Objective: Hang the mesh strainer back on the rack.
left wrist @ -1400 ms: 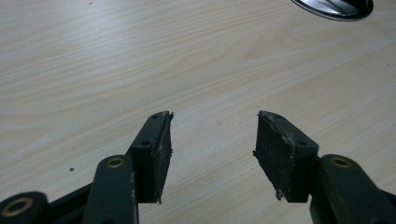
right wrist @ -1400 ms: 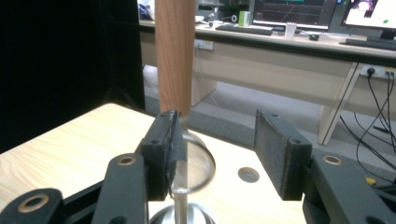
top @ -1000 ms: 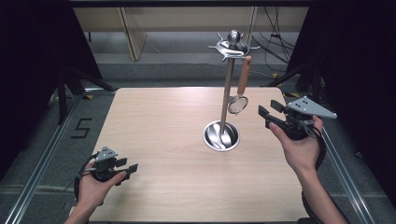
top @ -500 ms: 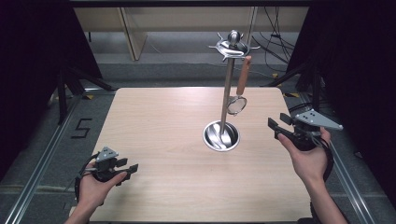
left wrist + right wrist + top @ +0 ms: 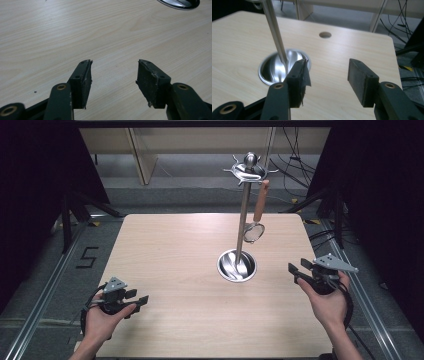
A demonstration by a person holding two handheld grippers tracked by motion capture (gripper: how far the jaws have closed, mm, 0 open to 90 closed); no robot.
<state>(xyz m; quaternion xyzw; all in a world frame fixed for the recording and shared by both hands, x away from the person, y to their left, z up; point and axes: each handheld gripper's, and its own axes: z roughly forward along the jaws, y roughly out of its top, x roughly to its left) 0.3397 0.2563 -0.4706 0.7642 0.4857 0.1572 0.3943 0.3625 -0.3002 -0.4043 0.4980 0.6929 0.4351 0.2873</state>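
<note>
**Strainer hung on rack, both grippers empty**

Small strainer point(image 5: 254, 232) hangs from the utensil rack point(image 5: 243, 220) top ring, long axis vertical, wooden handle up, mesh bowl down, just beside the pole. Rack base dish sits on the tabletop point(image 5: 165, 255), right of centre. Right gripper point(image 5: 298, 272) near the dish, jaws wide apart, nothing held, pointing left. Left gripper point(image 5: 139, 303) at near-left edge, well apart, jaws wide apart, empty.
</note>
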